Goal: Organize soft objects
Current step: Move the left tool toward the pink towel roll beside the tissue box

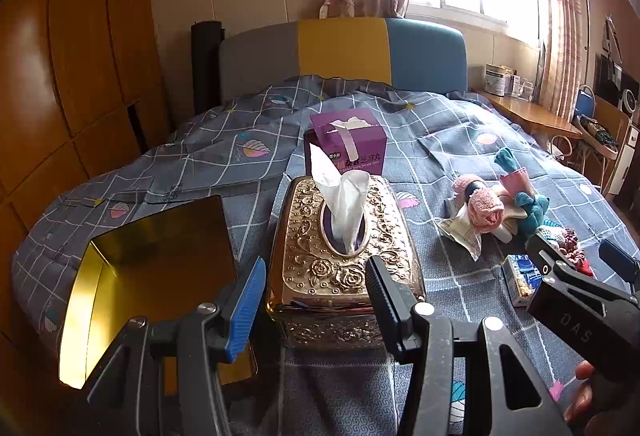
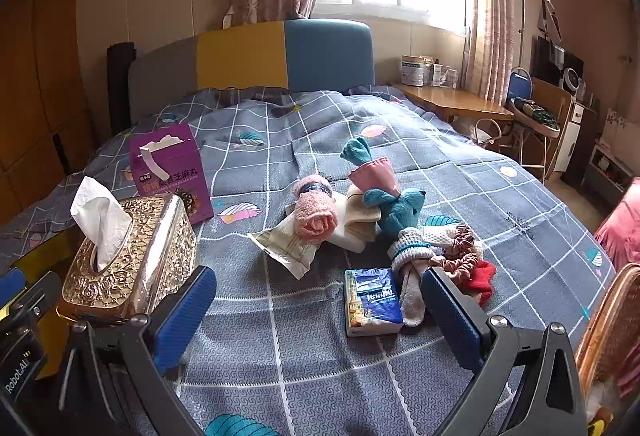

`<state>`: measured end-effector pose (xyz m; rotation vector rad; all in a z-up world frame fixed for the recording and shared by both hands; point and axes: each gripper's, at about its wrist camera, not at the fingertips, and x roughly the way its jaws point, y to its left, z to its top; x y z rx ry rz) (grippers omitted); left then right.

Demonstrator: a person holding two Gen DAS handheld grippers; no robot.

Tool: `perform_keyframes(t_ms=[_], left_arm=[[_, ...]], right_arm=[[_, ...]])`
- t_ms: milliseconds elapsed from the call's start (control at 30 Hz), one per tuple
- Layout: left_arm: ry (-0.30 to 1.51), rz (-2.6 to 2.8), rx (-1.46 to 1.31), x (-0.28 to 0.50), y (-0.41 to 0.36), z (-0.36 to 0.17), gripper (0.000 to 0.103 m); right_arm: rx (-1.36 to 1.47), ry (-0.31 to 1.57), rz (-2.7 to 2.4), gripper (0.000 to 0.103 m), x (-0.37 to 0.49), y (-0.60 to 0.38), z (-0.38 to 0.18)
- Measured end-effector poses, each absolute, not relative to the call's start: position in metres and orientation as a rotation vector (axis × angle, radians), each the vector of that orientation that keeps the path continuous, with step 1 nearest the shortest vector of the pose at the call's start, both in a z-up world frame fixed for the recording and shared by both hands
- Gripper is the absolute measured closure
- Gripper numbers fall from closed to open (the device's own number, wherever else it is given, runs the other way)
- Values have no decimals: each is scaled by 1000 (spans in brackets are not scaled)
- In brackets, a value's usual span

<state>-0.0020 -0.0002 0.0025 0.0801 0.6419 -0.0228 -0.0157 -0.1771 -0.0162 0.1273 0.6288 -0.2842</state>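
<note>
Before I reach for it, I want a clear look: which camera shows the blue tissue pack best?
The right wrist view: the blue tissue pack lies whole and unobstructed on the bedspread. In the left wrist view only part of it shows at the right, behind the right gripper.

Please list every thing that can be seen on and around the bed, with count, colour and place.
tissue box: one, gold, near left, white tissue sticking up
purple carton: one, behind the tissue box
gold tin: one, open, left of the tissue box
pink rolled sock: one, mid bed
teal plush toy: one, right of the sock
tissue packet: one, blue, near middle
scrunchies: a few, brown and red, near right
bed cover: one, grey, white grid
headboard: one, grey, yellow, blue
left tongs: open, empty, at the tissue box
right tongs: wide open, empty
</note>
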Motion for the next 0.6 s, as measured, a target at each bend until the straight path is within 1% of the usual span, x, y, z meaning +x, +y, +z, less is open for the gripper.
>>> perform_keyframes(t_ms=[600], left_arm=[[669, -42, 100, -1, -7, 1, 51]], right_arm=[[135, 625, -316, 0, -15, -192, -16]])
